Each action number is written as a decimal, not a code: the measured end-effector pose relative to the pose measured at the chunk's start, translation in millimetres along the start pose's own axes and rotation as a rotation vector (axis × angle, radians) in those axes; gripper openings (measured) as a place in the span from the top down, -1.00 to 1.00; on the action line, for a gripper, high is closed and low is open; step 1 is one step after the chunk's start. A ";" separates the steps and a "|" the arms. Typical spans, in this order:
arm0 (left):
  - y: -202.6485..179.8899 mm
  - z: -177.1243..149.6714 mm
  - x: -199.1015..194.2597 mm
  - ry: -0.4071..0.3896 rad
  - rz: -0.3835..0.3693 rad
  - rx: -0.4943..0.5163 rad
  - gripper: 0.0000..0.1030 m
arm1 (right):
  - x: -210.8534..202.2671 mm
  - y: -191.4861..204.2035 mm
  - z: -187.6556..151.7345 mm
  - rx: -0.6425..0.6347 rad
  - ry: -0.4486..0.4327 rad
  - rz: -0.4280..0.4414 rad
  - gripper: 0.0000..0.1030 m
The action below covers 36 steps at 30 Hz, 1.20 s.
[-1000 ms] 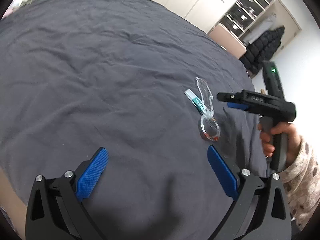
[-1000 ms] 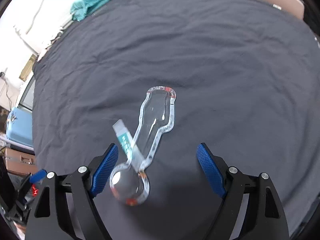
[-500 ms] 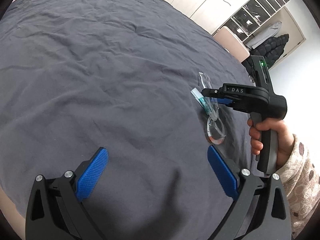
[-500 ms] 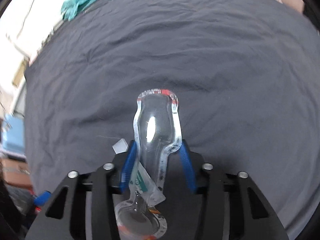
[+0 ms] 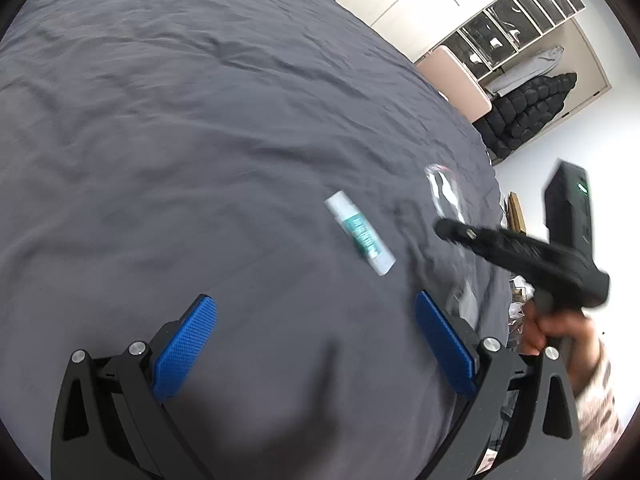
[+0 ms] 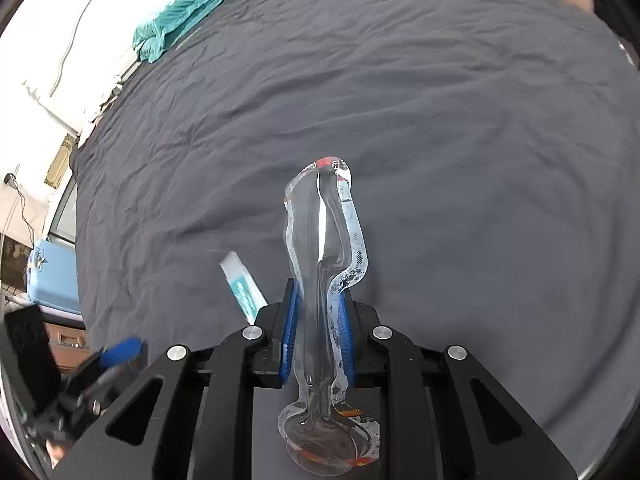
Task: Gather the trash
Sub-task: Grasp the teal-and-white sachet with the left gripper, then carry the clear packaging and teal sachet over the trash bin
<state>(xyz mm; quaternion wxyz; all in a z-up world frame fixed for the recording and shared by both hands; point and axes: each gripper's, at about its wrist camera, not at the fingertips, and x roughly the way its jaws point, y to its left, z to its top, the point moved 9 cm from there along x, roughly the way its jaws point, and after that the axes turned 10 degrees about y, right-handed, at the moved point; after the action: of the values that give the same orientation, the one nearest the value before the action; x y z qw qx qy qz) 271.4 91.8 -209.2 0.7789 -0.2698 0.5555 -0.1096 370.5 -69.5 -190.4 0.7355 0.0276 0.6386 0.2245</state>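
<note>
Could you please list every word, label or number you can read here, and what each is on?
None can be read.
Teal-and-white packet: print blurred.
Clear plastic packaging in the closing right gripper: red and black marks, too small to read.

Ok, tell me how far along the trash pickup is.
Nothing visibly binned yet. In hand: the right gripper, jaws closing, pinches the clear plastic blister pack. Left: the teal-and-white wrapper lies on the dark bedspread; the left gripper is open, empty.

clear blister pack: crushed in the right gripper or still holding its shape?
Crushed. The clear blister pack is folded narrow between the closing right gripper pads.
</note>
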 end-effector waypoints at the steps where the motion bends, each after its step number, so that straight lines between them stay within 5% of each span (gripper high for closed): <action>1: -6.0 4.2 5.0 0.000 0.001 0.005 -0.89 | -7.0 -5.6 -4.0 -0.005 -0.006 -0.010 0.66; 12: -57.2 32.8 56.6 0.023 0.091 0.034 -0.87 | -42.4 -46.9 -37.7 -0.011 -0.073 -0.013 0.64; 16: -53.7 41.4 81.1 0.057 0.172 -0.022 -0.36 | -42.7 -53.3 -46.0 -0.019 -0.083 0.015 0.63; 20: -56.6 48.1 91.6 0.041 0.238 -0.026 -0.15 | -41.3 -57.3 -49.4 -0.031 -0.092 0.035 0.62; 24: -53.3 48.2 93.9 0.038 0.327 0.018 0.45 | -39.2 -64.9 -52.7 -0.037 -0.107 0.028 0.62; 30: -46.7 38.3 84.5 0.086 0.283 0.060 0.64 | -40.4 -75.2 -62.9 -0.011 -0.114 0.052 0.62; 36: -60.5 19.7 62.2 0.087 0.313 0.205 0.64 | -52.4 -63.9 -71.5 -0.039 -0.126 0.052 0.62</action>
<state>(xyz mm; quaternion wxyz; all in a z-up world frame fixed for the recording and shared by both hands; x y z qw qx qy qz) 319.7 18.2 -221.9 0.7850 -0.0944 0.6099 -0.0544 316.9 -163.6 -175.8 0.7684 0.0440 0.5858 0.2540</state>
